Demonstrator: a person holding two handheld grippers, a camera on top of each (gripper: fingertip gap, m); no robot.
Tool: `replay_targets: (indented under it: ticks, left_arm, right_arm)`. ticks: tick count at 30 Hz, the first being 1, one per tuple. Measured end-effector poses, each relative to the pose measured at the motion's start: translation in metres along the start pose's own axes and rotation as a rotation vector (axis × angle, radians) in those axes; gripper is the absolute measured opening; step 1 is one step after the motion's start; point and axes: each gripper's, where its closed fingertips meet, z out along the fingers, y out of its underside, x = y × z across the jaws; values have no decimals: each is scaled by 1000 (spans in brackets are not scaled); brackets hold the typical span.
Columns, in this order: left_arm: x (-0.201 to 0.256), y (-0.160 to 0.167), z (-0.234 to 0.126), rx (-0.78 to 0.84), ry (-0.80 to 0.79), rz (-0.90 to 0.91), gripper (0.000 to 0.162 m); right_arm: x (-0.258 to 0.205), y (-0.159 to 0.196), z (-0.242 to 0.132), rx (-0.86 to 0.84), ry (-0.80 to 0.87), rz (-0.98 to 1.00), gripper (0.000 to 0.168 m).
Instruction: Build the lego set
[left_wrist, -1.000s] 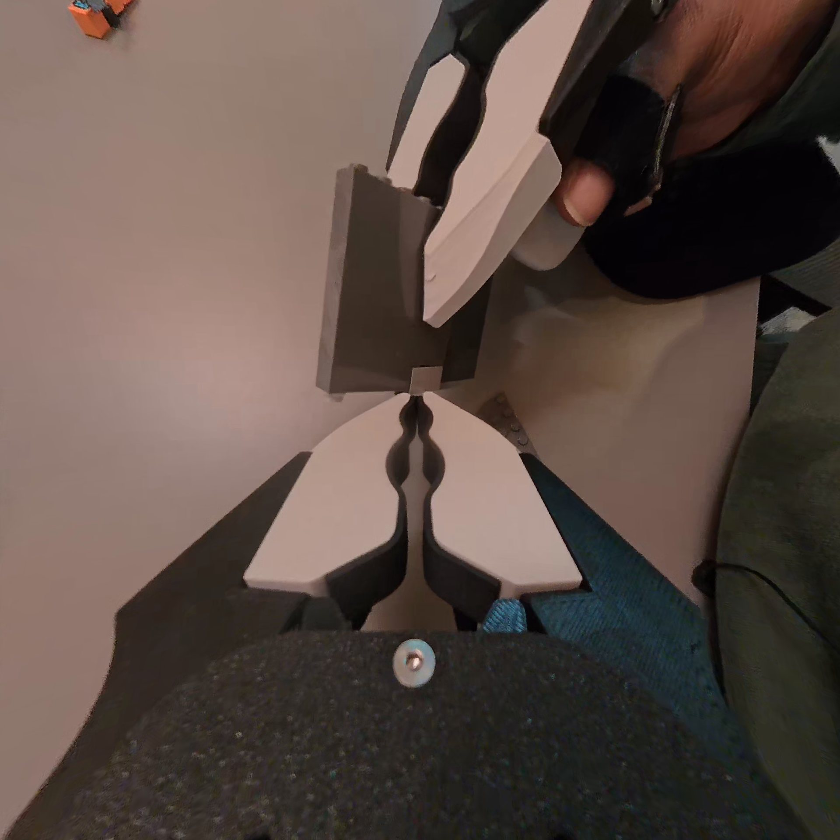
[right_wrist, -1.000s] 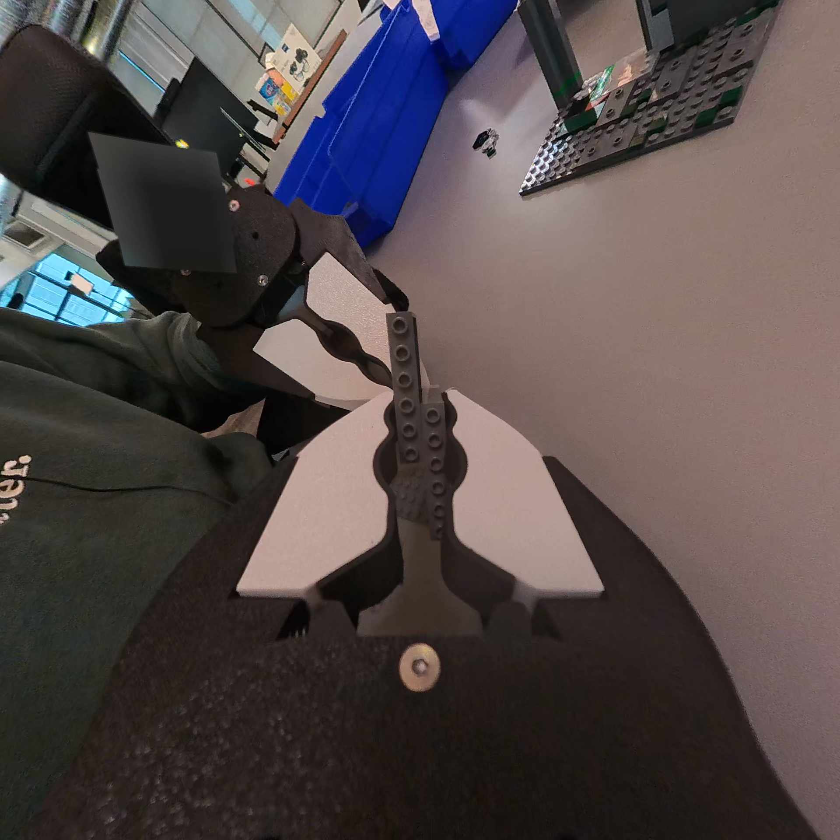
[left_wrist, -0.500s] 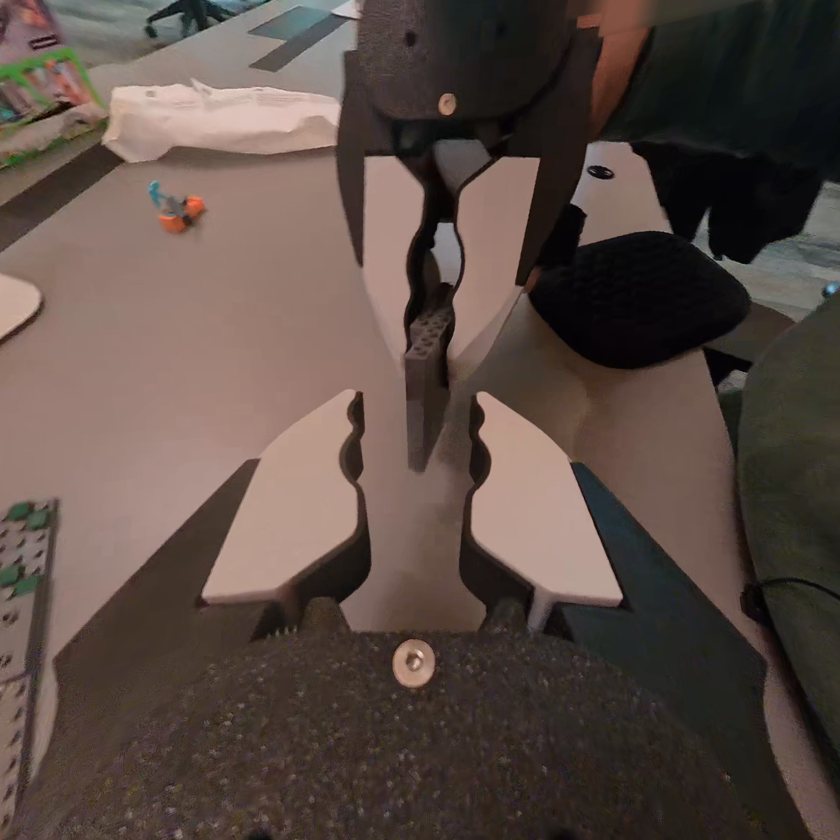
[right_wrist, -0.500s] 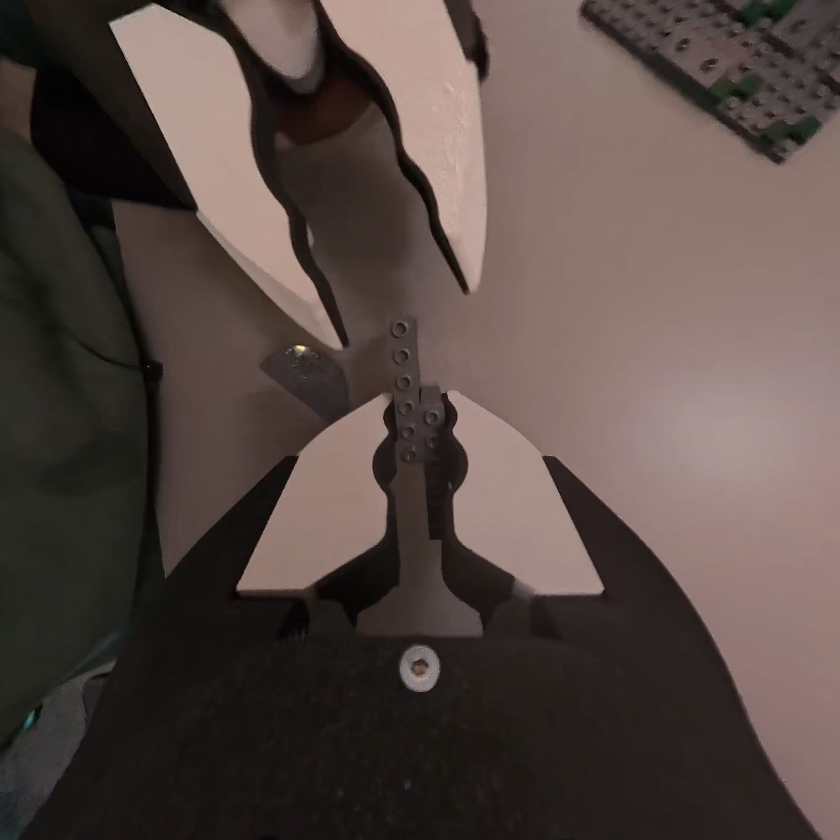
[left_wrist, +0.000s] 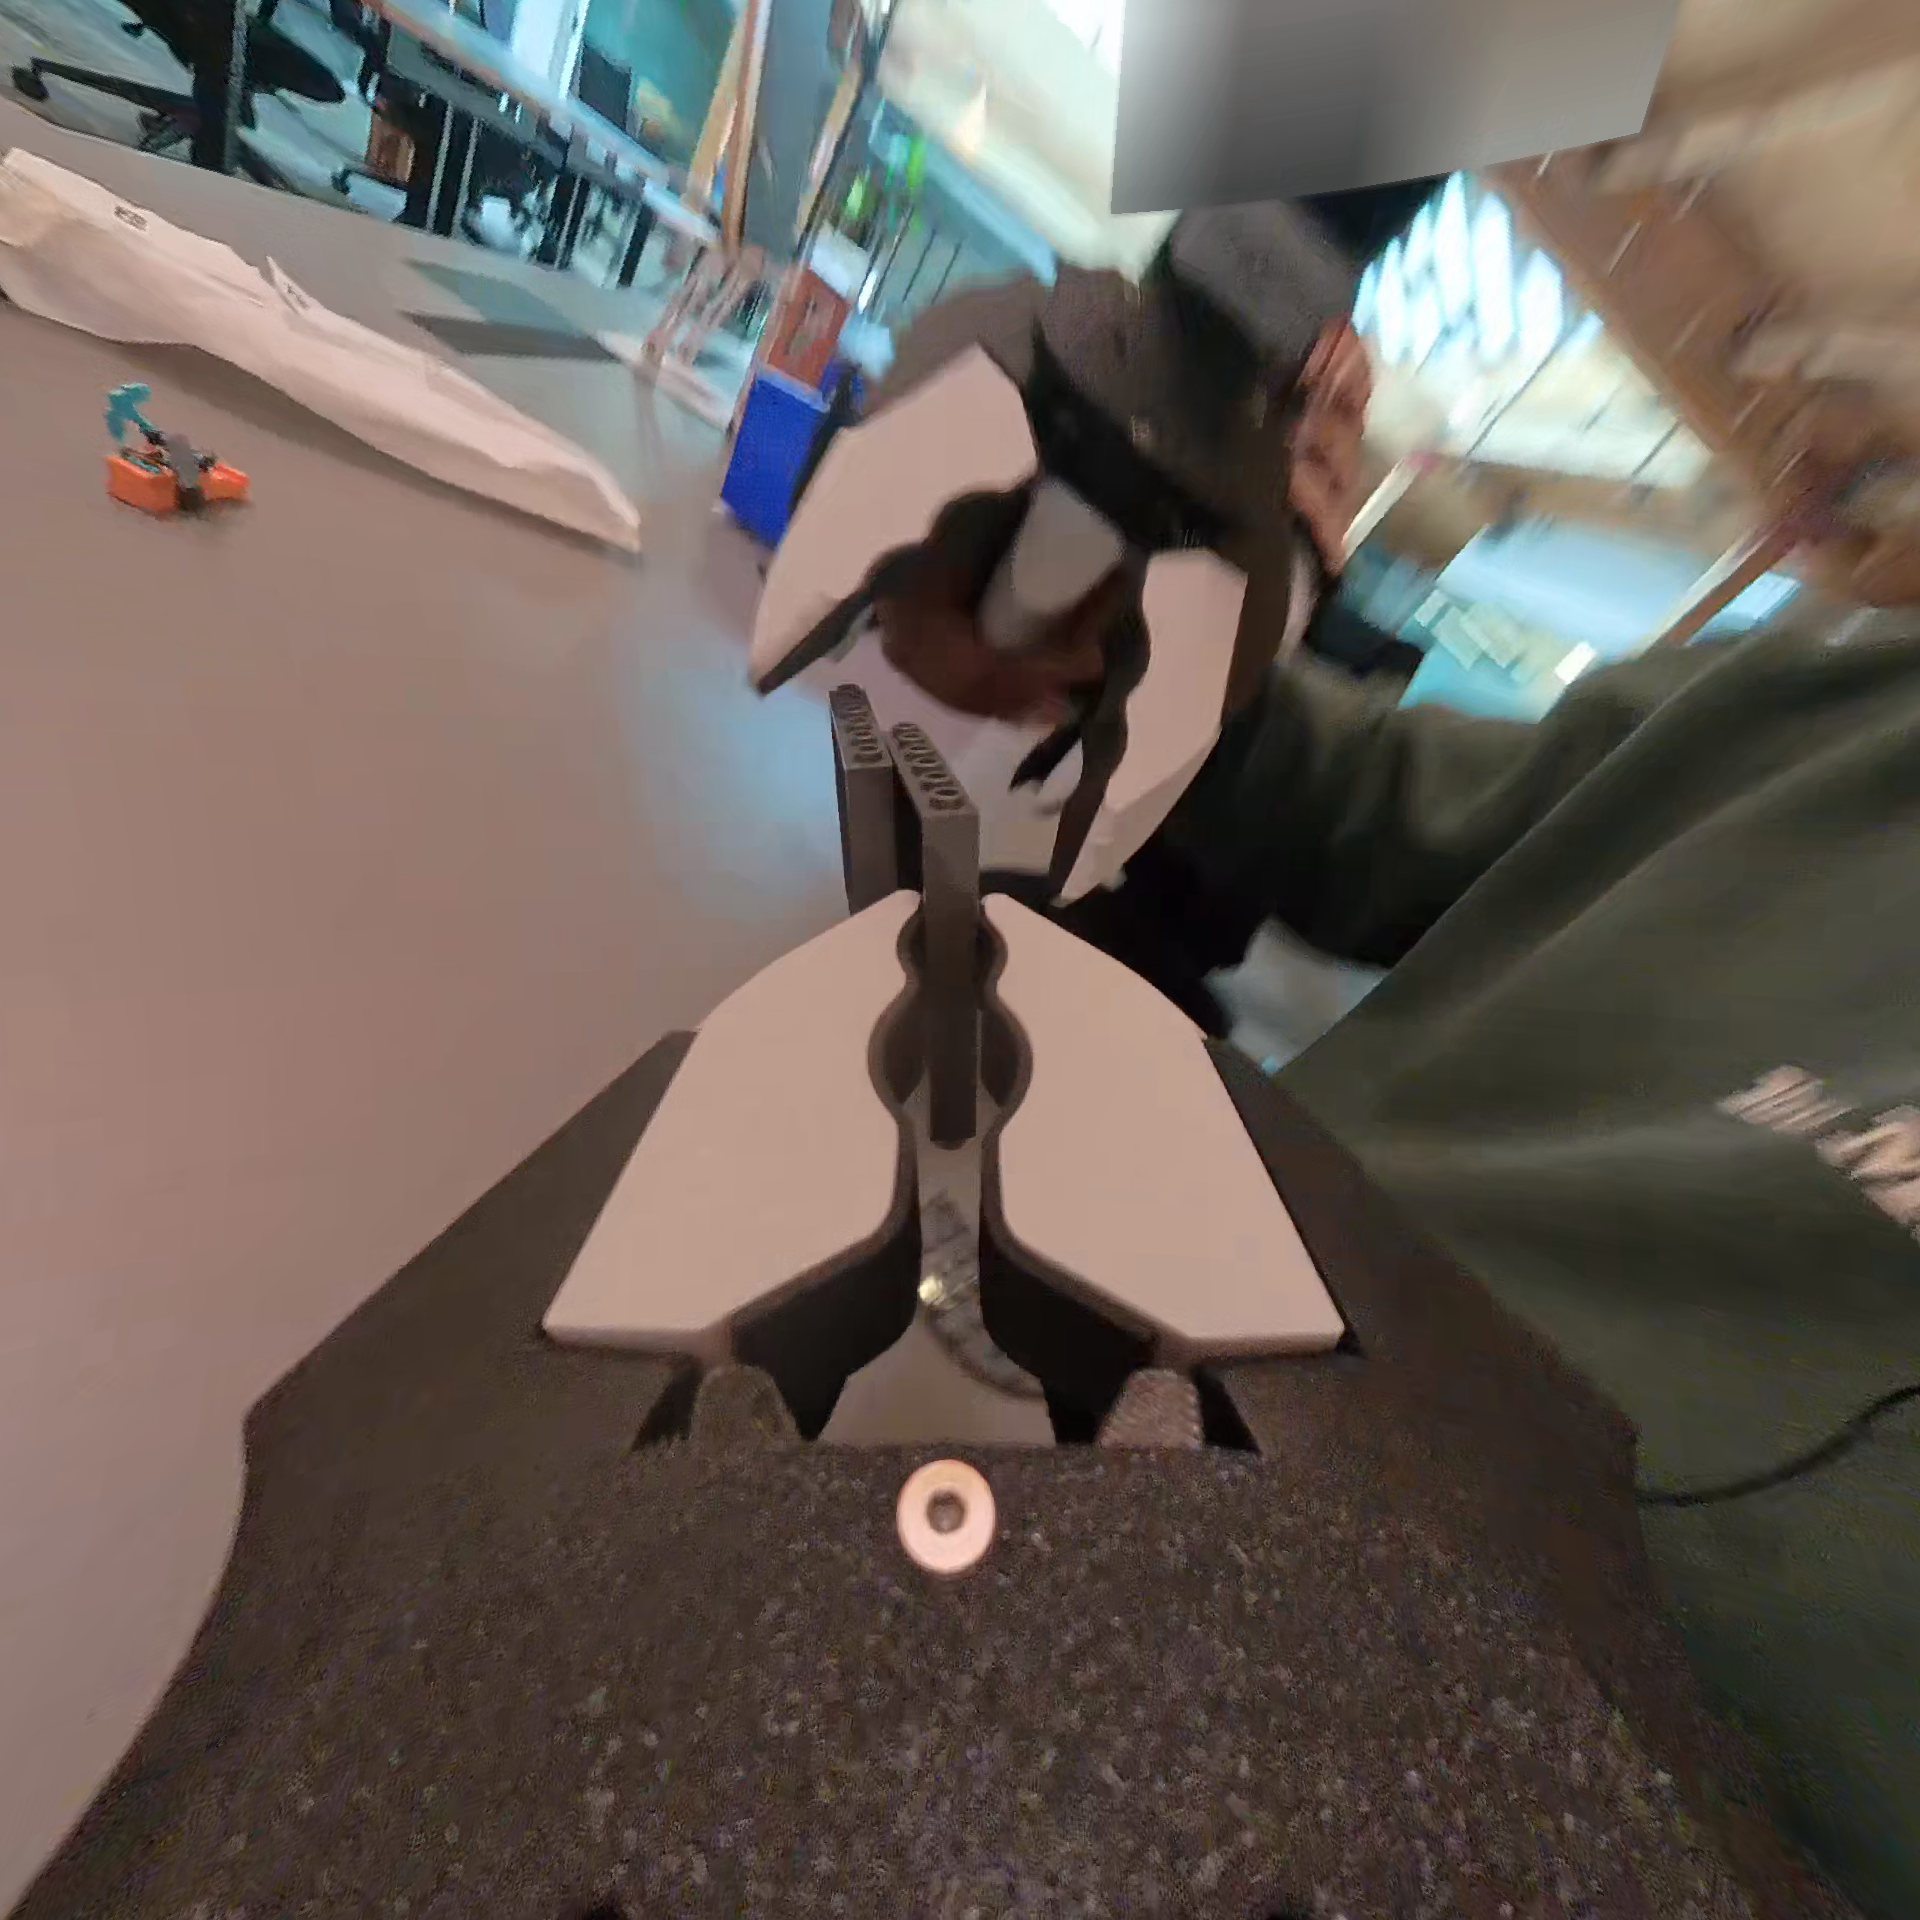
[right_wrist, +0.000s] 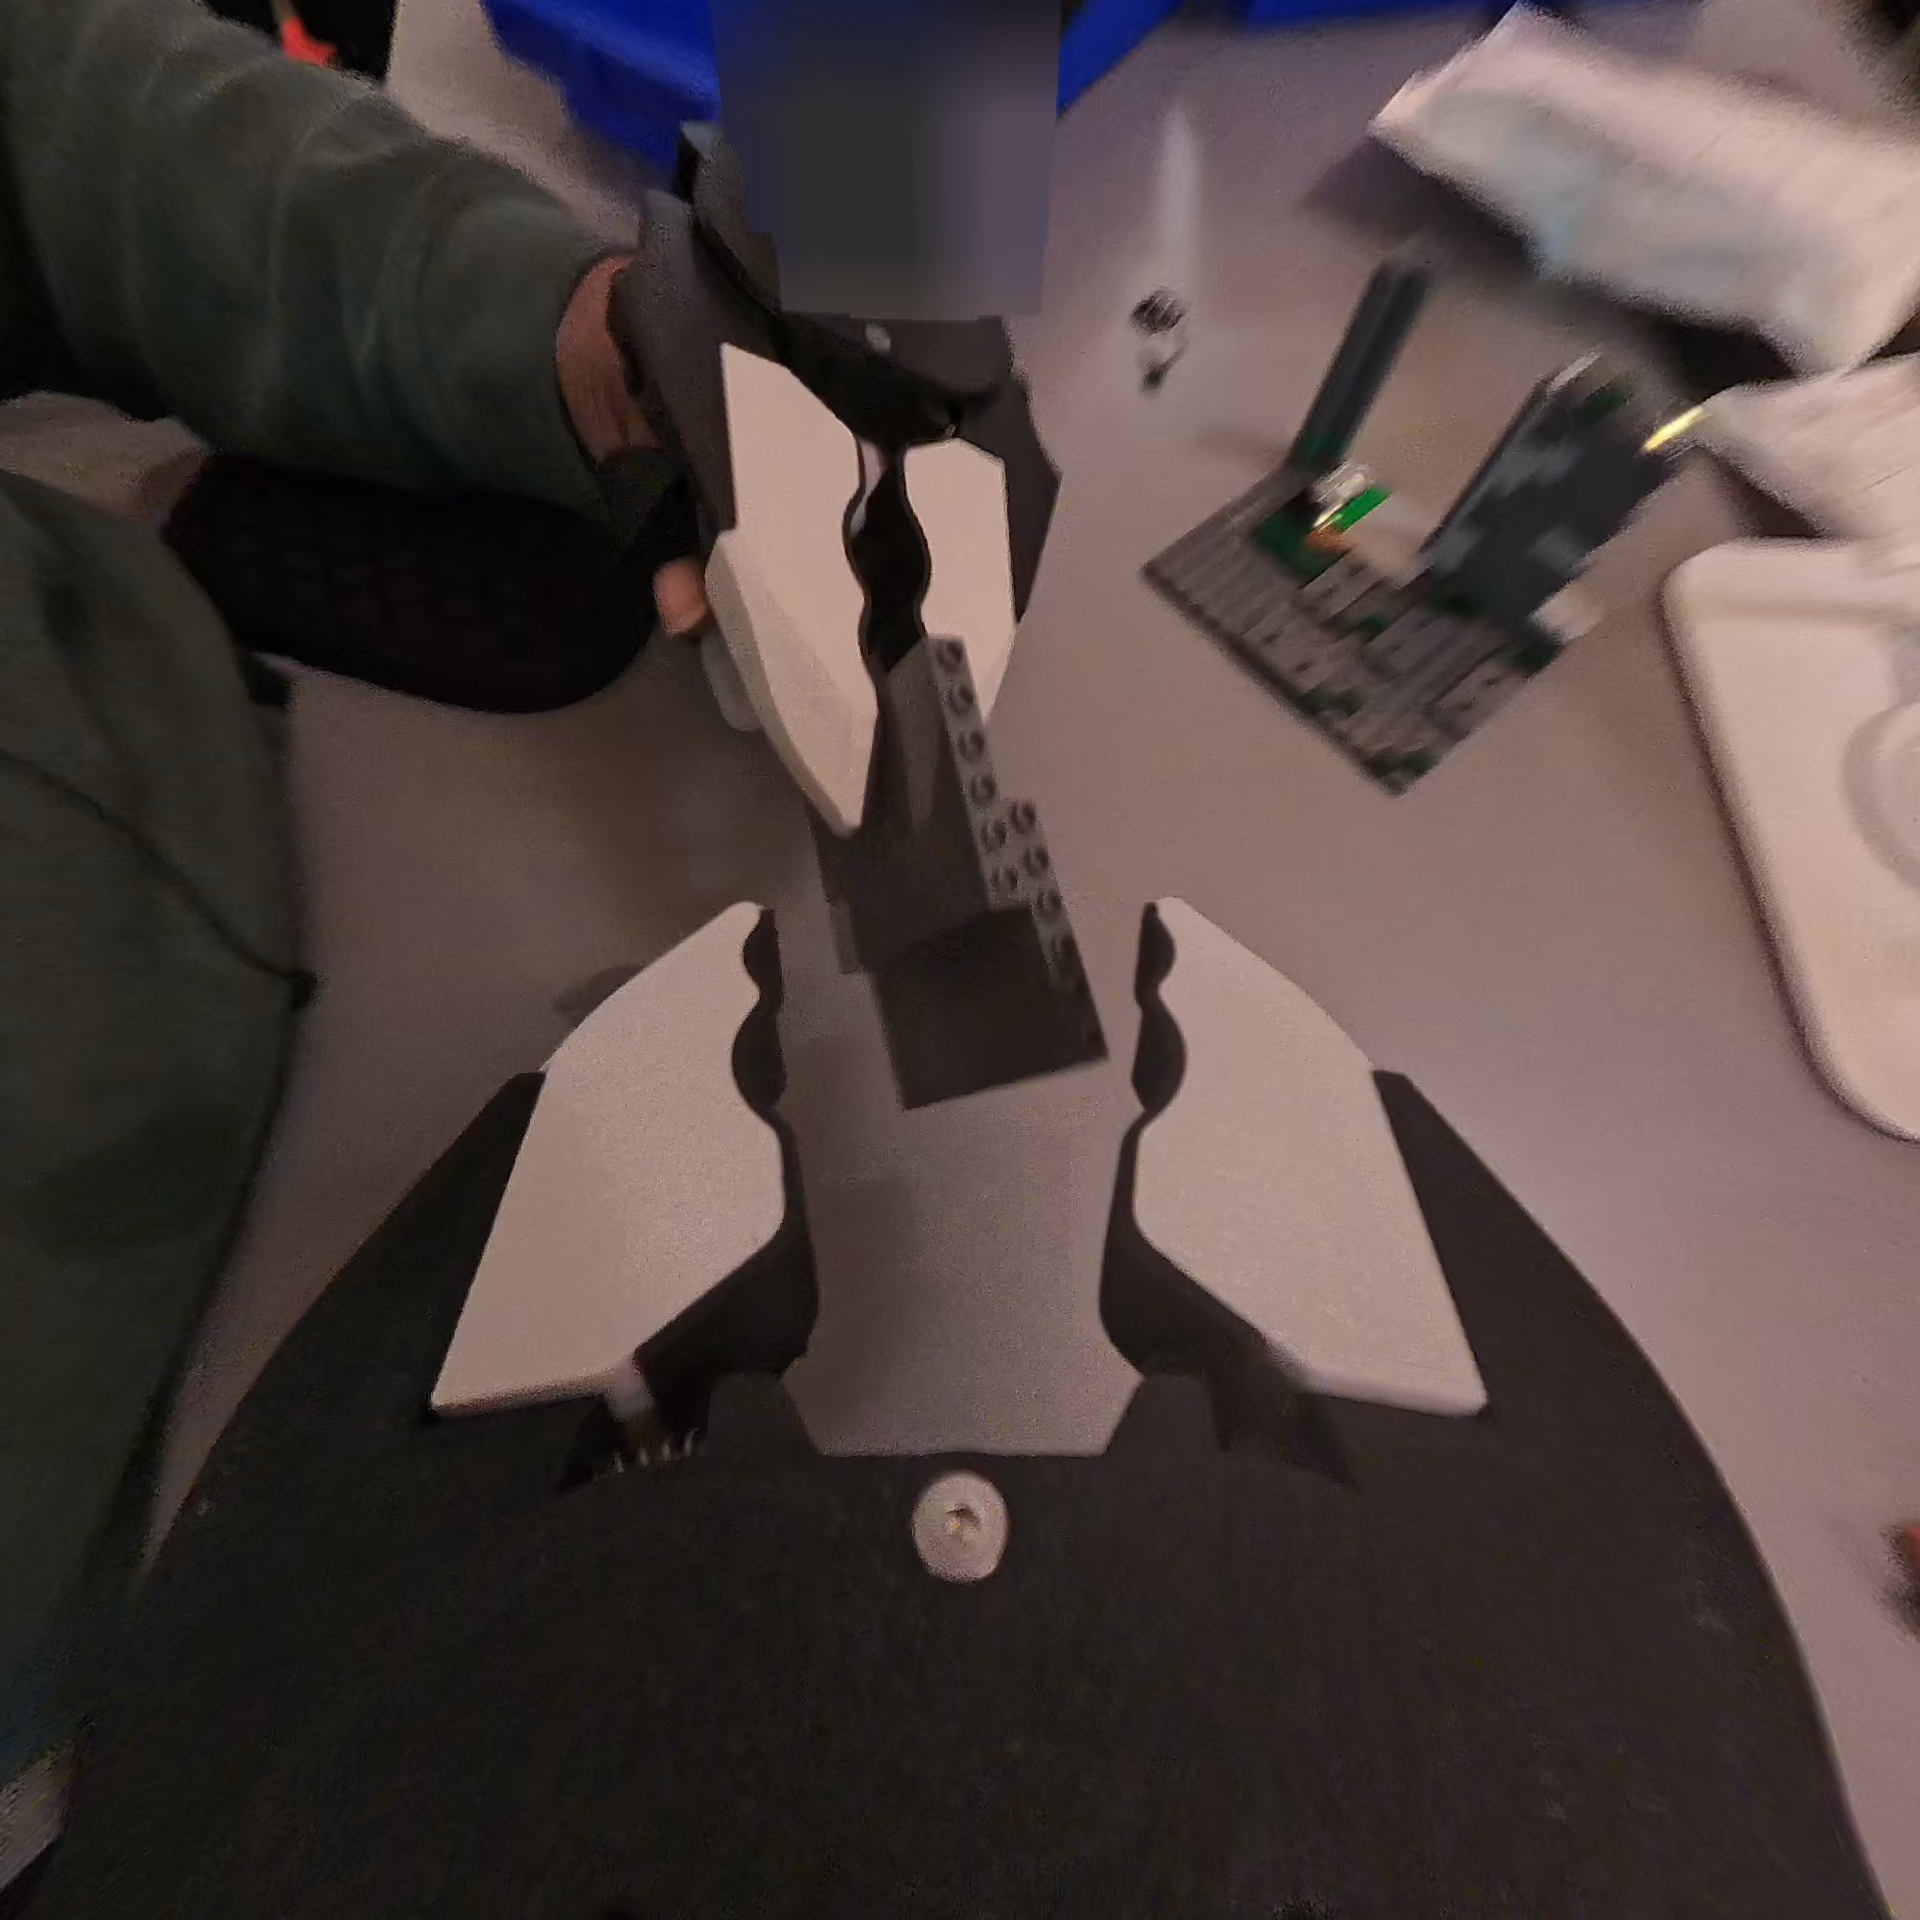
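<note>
A dark grey Lego wall piece (left_wrist: 951, 894) with studs along its edge is held in the air over the table. My left gripper (left_wrist: 945, 914) is shut on its lower end. In the right wrist view the same piece (right_wrist: 977, 997) hangs from the left gripper (right_wrist: 914, 748) and reaches between my right gripper's fingers. My right gripper (right_wrist: 956, 935) is open, with its fingers apart on either side of the piece and not touching it. Its white fingers (left_wrist: 904, 499) also show in the left wrist view, open just beyond the piece's top. The grey and green baseplate (right_wrist: 1340, 644) with upright dark walls lies on the table farther off.
A white tray (right_wrist: 1787, 831) sits at the right, with white bags (right_wrist: 1662, 208) behind the baseplate. A small dark part (right_wrist: 1158, 332) lies near blue bins. A small orange build (left_wrist: 171, 478) and a white bag (left_wrist: 312, 332) lie at the far left. The person's green sleeve (right_wrist: 260, 260) is on the left.
The piece has passed from my right gripper to my left. The left gripper opened around it, then shut on it. The right gripper opened and let go.
</note>
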Motion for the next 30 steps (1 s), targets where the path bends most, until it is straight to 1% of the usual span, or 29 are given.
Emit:
replay_targets:
  ticks: [3,5,8,10,12,15,17,21,23,27,30]
  left_arm:
    - [0,-15,-9,128,96,-181,5]
    - [-1,-16,-9,159,136,-274,5]
    - [-1,-13,-1,155,148,-348,6]
    - [-2,-10,7,135,126,-371,5]
    - [-2,-8,15,110,103,-385,5]
    - [-1,-9,22,105,83,-387,5]
    - [0,-8,23,94,73,-389,5]
    - [5,-6,25,84,65,-368,5]
    - [8,-5,25,73,59,-344,5]
    - [14,-5,25,72,41,-283,5]
    - [18,-8,24,87,33,-246,6]
  right_arm:
    - [8,0,-16,158,168,-84,76]
    - [11,11,-19,185,288,-161,78]
    - [5,18,-14,101,390,-302,88]
    - [0,14,-8,22,406,-388,92]
    - [-2,11,0,-53,398,-449,92]
    - [0,17,10,-184,383,-523,93]
    - [0,20,15,-227,386,-550,93]
    - [3,20,16,-259,435,-591,87]
    - [3,17,13,-260,460,-605,78]
    - [1,14,11,-265,496,-638,77]
    - [-1,9,8,-244,526,-623,76]
